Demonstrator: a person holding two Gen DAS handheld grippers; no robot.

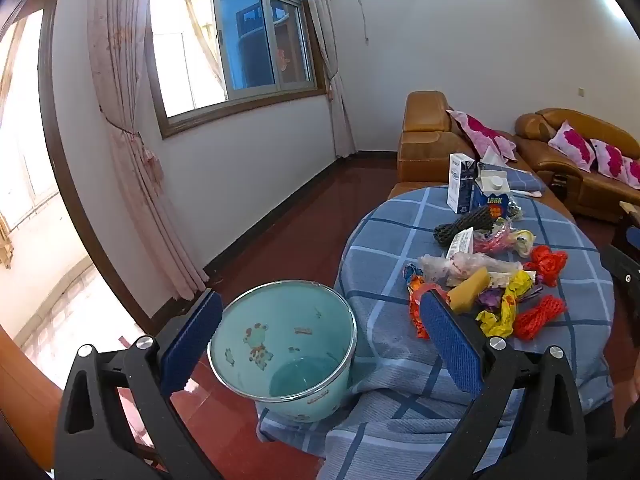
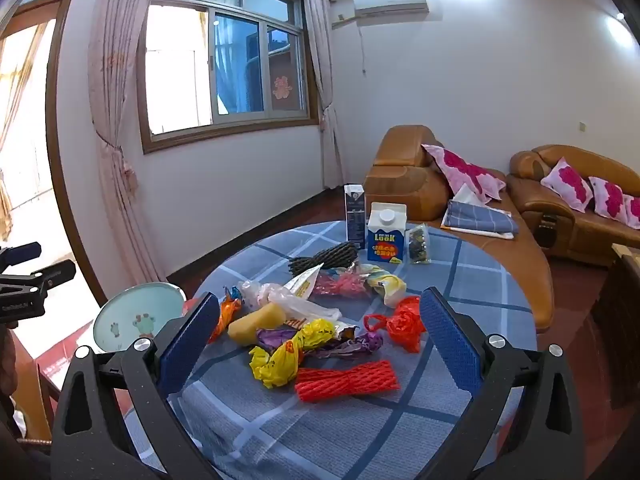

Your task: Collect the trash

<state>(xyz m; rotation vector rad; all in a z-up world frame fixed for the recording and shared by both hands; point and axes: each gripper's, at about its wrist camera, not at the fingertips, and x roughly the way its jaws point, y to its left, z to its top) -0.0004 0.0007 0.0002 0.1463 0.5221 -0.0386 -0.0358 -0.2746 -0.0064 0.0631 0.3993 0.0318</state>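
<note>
A heap of trash lies on the round table with the blue checked cloth (image 2: 472,280): a yellow wrapper (image 2: 280,356), a red foam net (image 2: 348,380), a red plastic bag (image 2: 404,324), a yellow sponge (image 2: 256,324), a clear bag (image 2: 296,304), a black net (image 2: 324,260) and two cartons (image 2: 386,236). My right gripper (image 2: 320,300) hangs open over the near side of the heap, holding nothing. A teal bin (image 1: 280,344) with a metal rim stands at the table's left edge. My left gripper (image 1: 322,304) is open in front of the bin, apart from it.
Orange leather sofas (image 2: 408,176) with pink pillows stand behind the table, a folded blue cloth (image 2: 480,220) on one seat. Left of the table is red floor (image 1: 280,216) up to the window wall and curtain. Dark wooden furniture (image 2: 624,320) stands at the right edge.
</note>
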